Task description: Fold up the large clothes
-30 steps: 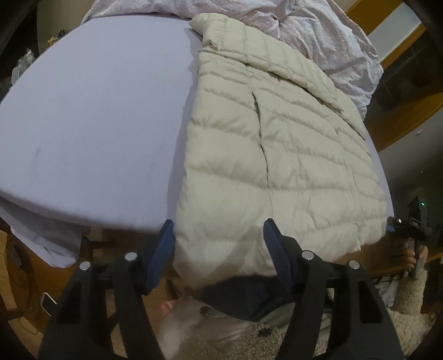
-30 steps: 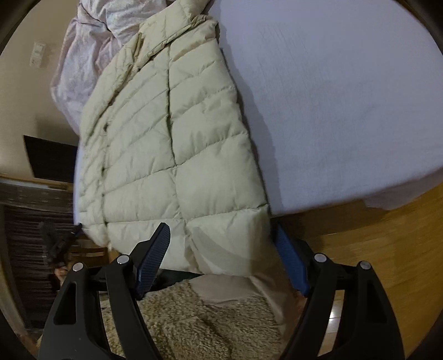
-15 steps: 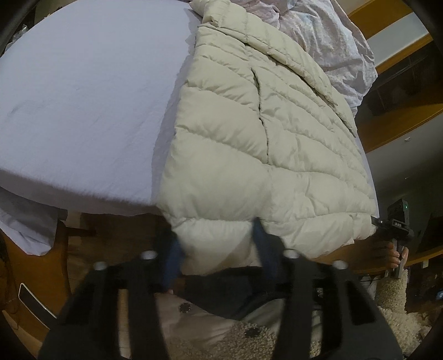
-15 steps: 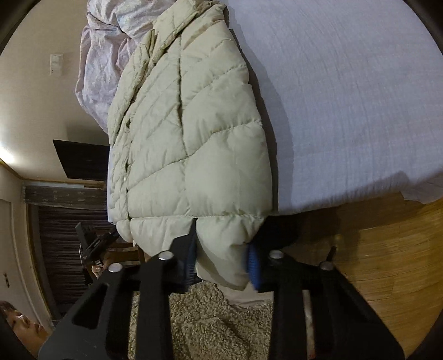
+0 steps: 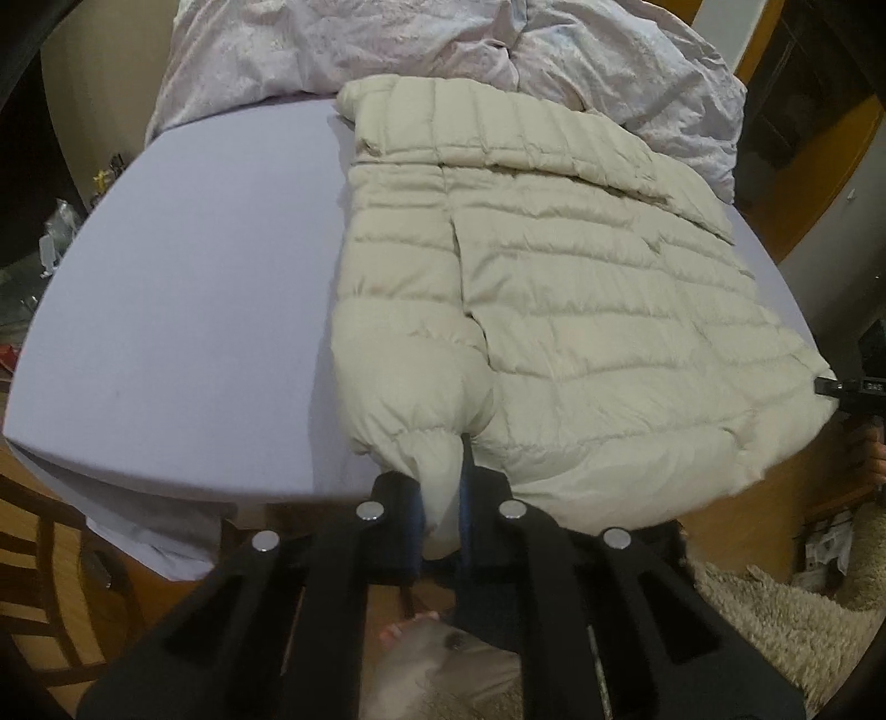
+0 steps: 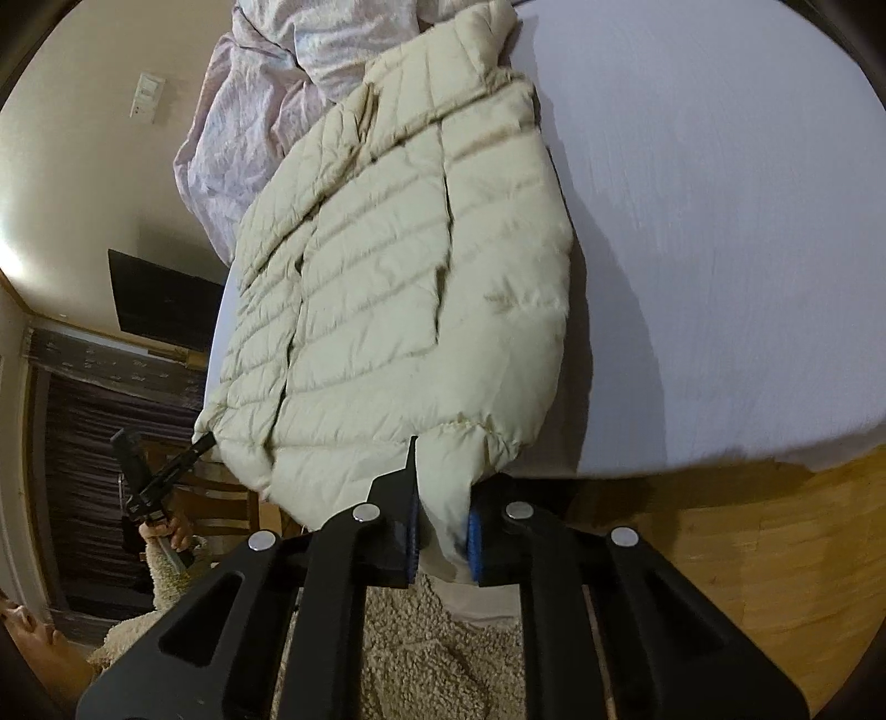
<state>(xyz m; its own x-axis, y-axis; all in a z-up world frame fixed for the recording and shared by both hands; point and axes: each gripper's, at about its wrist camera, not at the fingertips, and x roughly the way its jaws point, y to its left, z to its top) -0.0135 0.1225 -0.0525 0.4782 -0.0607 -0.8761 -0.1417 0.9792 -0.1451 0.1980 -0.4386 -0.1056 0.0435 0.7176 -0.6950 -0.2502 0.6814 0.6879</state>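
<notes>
A cream quilted down jacket (image 5: 554,288) lies lengthwise on a lilac bed sheet (image 5: 194,277), collar far, hem at the near edge. My left gripper (image 5: 441,515) is shut on the jacket's hem at its left corner. In the right wrist view the same jacket (image 6: 398,288) shows, and my right gripper (image 6: 441,531) is shut on the hem at its right corner. The other gripper appears at the jacket's far hem corner in each view (image 5: 853,387) (image 6: 149,476).
A crumpled pale floral duvet (image 5: 443,50) is heaped at the head of the bed. The bed's near edge (image 5: 166,482) drops to wooden floor (image 6: 747,531). A shaggy beige rug (image 6: 443,653) lies below the grippers. A dark chair (image 5: 39,581) stands at left.
Both grippers went from open around the hem to shut on it. The hem corners now bunch between the pads and lift slightly off the bed edge.
</notes>
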